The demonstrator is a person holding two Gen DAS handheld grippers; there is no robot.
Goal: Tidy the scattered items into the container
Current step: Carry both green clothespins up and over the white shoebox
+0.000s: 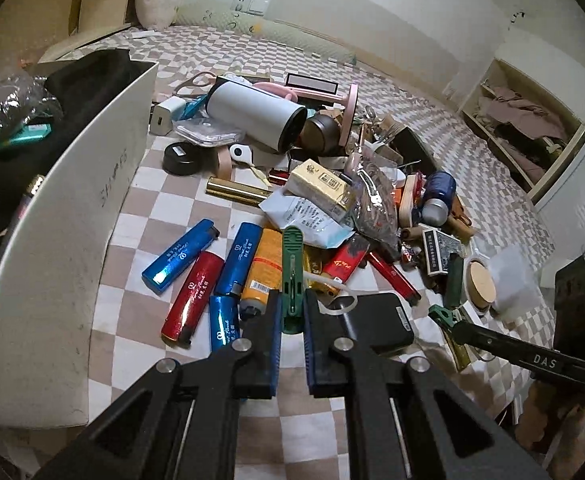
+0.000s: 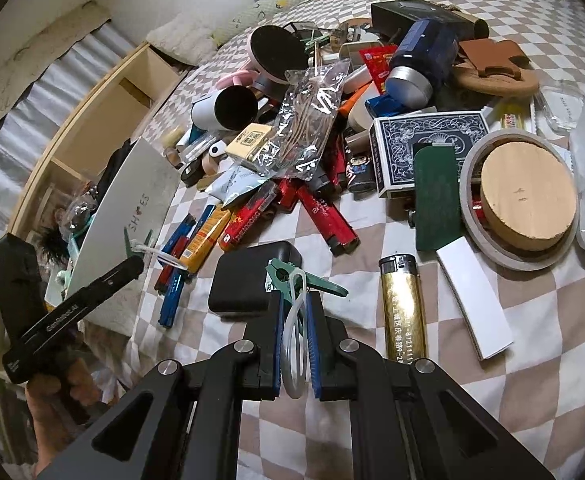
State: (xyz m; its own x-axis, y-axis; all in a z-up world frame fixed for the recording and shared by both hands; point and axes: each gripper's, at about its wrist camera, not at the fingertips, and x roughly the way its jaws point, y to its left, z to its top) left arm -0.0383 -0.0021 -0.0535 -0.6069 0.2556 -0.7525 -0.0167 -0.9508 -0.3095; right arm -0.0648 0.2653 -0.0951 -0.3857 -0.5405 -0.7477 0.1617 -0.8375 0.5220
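Green plastic marks the piece that matters in the left wrist view: a green clip [image 1: 292, 276] sits clamped between the pads of the left gripper [image 1: 292, 320] at lower centre of the frame. Its long axis runs straight up the picture, in line with the fingers, with the ribbed end projecting above the tips. A white cord [image 1: 334, 294] leaves the clip toward the right. We see the white container [image 1: 72, 216] along the left edge of the frame, its open mouth at upper left, already holding a few things. We judge that the coming move is a carry to the left and upward in the picture, over the near wall. The pile of lighters [image 1: 212, 280] lies directly under the clip.

In the right wrist view, the right gripper [image 2: 295, 320] at lower centre is clenched on a second green clip [image 2: 292, 280], with a loop of white cord [image 2: 296, 344] hanging between the pads. This clip lies tilted across the fingertips, its tail pointing to the right. The cord appears to link it to the first clip, which shows at centre left of the frame, held up in front of the container wall [image 2: 132, 208] by the left gripper. We judge the left hand to be nearer the container, so the right must follow.
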